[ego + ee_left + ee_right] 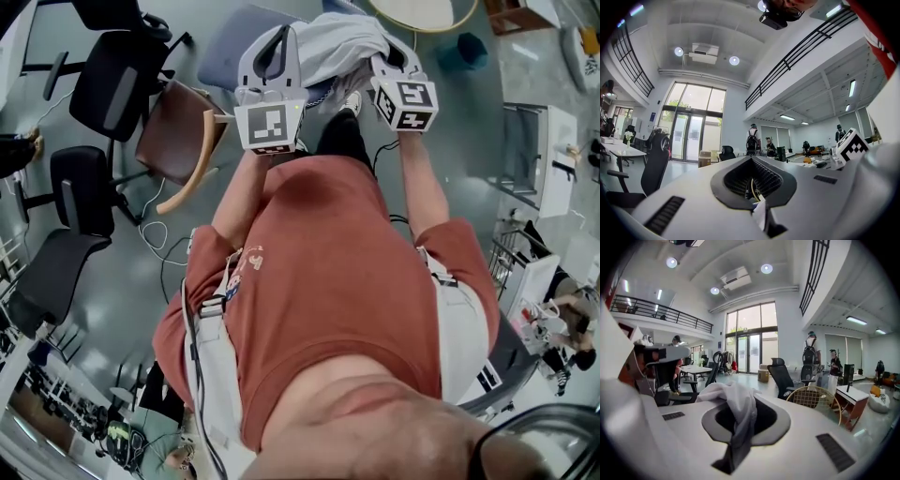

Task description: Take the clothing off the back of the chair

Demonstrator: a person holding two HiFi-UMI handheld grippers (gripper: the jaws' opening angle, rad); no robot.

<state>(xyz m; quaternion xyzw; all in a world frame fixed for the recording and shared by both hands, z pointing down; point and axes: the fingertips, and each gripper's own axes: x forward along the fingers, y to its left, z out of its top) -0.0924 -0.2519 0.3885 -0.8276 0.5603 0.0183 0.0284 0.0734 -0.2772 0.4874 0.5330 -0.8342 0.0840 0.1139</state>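
The clothing [339,42] is a white-grey garment, bunched up between my two grippers in front of the person's chest. My right gripper [386,52] is shut on it; in the right gripper view the cloth [736,411] spills out of the closed jaws and hangs down. My left gripper [279,42] is held level beside it, jaws closed, with a small white fold of the clothing [760,213] pinched at the seam. A blue-grey chair [230,45] stands just beyond the grippers; the garment's lower part is hidden behind them.
A brown wooden-armed chair [178,141] stands to the left, and beyond it black office chairs [117,80]. Cables [155,230] lie on the floor. A round table [422,11] and teal bin [464,49] are ahead. A wire-back chair [813,399] and standing people [810,357] are farther off.
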